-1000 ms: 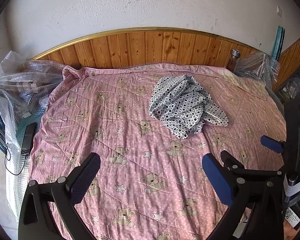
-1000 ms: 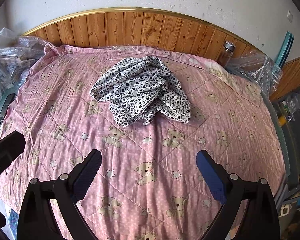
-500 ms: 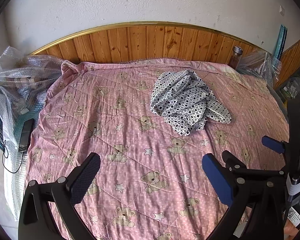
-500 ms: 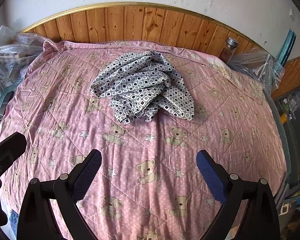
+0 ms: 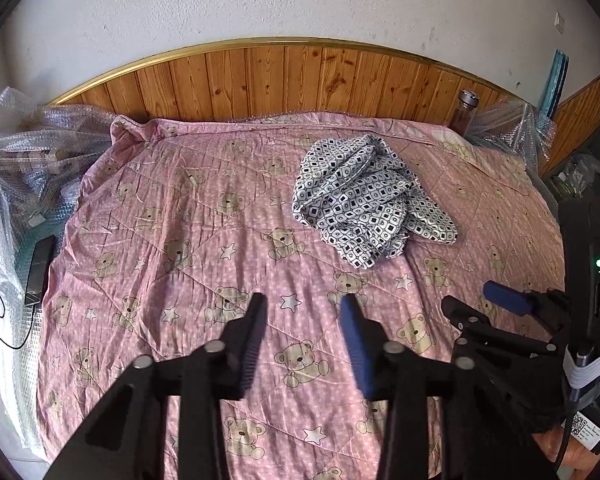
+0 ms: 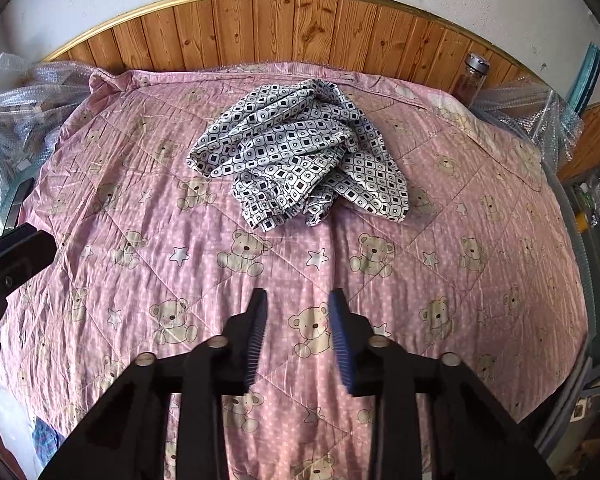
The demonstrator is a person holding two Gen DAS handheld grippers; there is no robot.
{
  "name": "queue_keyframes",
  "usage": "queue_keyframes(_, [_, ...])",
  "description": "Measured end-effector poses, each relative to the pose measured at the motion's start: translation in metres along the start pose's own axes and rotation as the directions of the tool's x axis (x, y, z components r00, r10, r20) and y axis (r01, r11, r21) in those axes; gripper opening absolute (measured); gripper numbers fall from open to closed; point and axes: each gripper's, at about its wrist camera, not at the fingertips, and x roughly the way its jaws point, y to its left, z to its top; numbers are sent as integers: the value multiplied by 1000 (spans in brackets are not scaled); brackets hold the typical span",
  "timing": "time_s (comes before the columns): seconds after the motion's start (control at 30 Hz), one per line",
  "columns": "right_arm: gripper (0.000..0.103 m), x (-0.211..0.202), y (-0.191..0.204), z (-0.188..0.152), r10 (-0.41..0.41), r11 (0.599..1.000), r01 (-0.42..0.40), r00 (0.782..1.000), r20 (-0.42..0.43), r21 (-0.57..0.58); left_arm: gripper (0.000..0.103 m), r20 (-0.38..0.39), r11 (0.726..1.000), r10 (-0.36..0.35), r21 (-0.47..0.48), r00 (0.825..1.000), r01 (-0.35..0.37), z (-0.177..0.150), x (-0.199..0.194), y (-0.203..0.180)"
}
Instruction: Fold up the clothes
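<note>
Your crumpled black-and-white garment (image 6: 300, 152) lies on the far half of the bed (image 6: 480, 280), dead ahead of your right gripper (image 6: 298, 324) and far-right of your left gripper (image 5: 304, 340). Both grippers hover empty, jaws narrowly parted; the right looks nearer.

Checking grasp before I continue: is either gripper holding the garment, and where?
Nothing is held. The left gripper and right gripper are both open and empty, short of the crumpled patterned garment.

Crumpled patterned garment (image 5: 366, 200) on pink quilt (image 5: 172, 240) — left gripper (image 5: 302, 340) jaws apart, empty.
</note>
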Motion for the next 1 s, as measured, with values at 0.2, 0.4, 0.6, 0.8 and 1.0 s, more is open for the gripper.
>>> queue_keyframes(0.2, [2,0,-1,3,11,999,-10,1000,28,-37,0,-14,999,-44,30,999,45,4,13,-12])
queue_keyframes(0.4, [18,12,-11,18,20,999,-19,1000,24,-29,0,-38,998,-37,43,999,39,15,31,-23])
queue_keyframes(0.6, [61,55,-58,52,99,990,-98,995,3,102,102,-92,991,-121,-67,988,115,31,82,-13])
queue_keyframes(0.8, [64,130,-104,92,167,967,-155,985,-44,200,102,-195,984,-118,-154,974,89,54,174,-5])
queue_keyframes(1.0, [53,203,-99,128,405,895,-379,912,-69,236,102,-176,949,-139,-304,975,81,81,235,13])
